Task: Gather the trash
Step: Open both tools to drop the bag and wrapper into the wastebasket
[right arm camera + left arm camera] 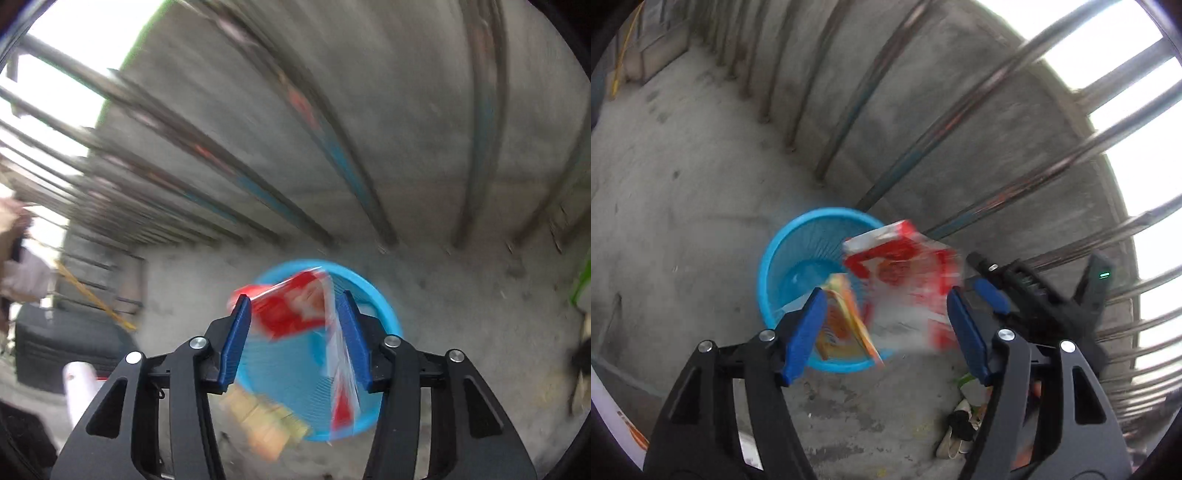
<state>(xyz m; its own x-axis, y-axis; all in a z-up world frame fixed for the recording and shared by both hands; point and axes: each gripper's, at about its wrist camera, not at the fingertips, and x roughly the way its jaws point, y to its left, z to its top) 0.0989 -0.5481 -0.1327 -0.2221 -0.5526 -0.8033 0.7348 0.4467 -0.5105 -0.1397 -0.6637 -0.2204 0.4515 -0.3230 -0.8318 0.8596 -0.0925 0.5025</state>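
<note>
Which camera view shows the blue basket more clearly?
The left wrist view: the blue basket is fairly sharp there, with its rim and inside visible. In the right wrist view the basket is blurred and mostly covered by the red and white package.

**Wrappers over the blue basket**

The right gripper [293, 336] points down at a round blue basket [384, 310] standing on the concrete floor [480, 314], just below a grey wall [332, 110] lined with metal bars [207, 147]. Its jaws stand apart. Between them is a blurred red and white wrapper [295, 310], its long edge running close along the blue pad at 3 o'clock; whether the pads press it cannot be told. A blurred yellow packet [266, 424] shows at 6 o'clock, over the basket's near rim. A dark crate [66, 343] sits at 9 o'clock.
</note>
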